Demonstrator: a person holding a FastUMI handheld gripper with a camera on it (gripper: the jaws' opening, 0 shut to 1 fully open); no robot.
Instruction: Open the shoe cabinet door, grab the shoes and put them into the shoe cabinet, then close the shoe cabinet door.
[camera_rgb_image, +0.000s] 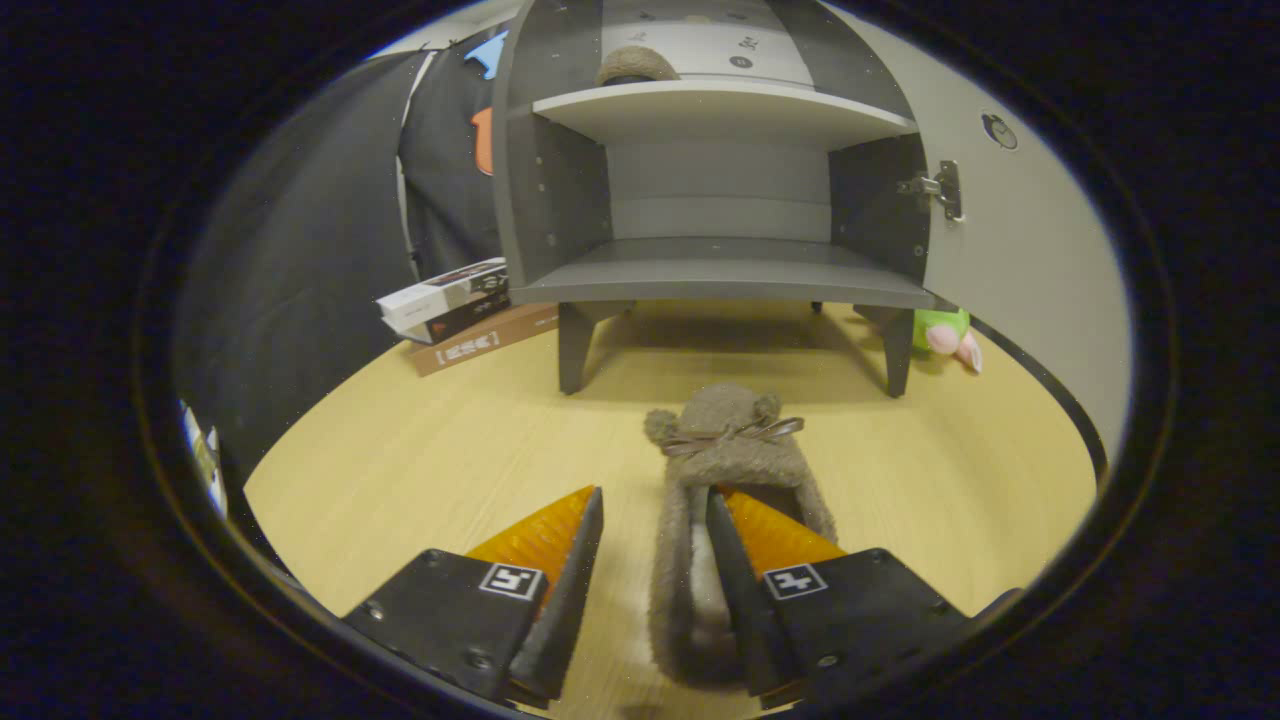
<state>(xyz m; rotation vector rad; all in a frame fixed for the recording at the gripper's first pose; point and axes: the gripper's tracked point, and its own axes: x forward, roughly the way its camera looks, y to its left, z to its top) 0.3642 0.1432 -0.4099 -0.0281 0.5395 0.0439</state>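
The claw (652, 500) is spread, with a clear gap between its two fingers (560, 560), low over the wooden floor (420, 450). A fuzzy brown slipper (735, 450) lies on the floor with its toe pointing toward the shoe cabinet (720, 270); its heel end runs in between the fingers, hard against the right finger, which seems to dip into the slipper's opening, though the angle makes this hard to judge. The left finger stands apart from it. The slipper carries a ribbon bow (735, 435) across its top. Beyond the slipper the shoe cabinet stands on short legs, its door (1010, 250) swung open to the right of it. A second brown slipper (637, 63) sits on the cabinet's upper shelf. Left of the cabinet lie stacked boxes (455, 305); right of it, near the door, a green and pink plush toy (948, 335).
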